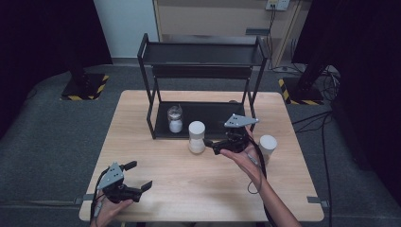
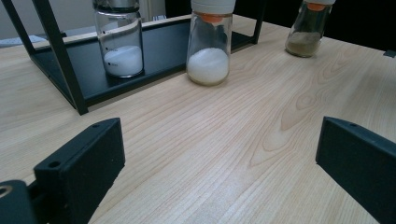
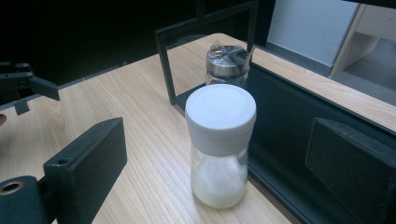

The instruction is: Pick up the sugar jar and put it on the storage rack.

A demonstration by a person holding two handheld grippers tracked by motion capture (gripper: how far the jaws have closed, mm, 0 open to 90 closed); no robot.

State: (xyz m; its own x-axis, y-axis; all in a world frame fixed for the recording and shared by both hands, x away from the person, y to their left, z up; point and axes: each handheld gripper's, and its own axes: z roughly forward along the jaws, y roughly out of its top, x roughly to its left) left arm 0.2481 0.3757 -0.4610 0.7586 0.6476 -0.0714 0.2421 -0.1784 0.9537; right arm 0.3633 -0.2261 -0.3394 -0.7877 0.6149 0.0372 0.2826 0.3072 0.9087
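Observation:
A glass jar with a white cap [image 1: 196, 137] [image 3: 219, 140] and white powder inside stands on the table just in front of the black rack [image 1: 150, 109]. My right gripper [image 1: 211, 145] [image 3: 219, 154] is level with it from the right, open, and the jar stands in the gap ahead without touching either jaw. Another jar with a silver lid [image 1: 175, 118] [image 3: 227, 63] [image 2: 122, 46] stands on the rack's bottom shelf. My left gripper [image 1: 139, 176] [image 2: 219, 149] rests open near the front left corner with nothing between its fingers.
A third jar with a white cap [image 1: 267, 145] holds brownish powder [image 2: 306, 35] and stands on the table at the right, beside my right hand. The rack's upper shelf [image 1: 201, 54] is bare. The wooden table [image 1: 189, 189] has open surface between my hands.

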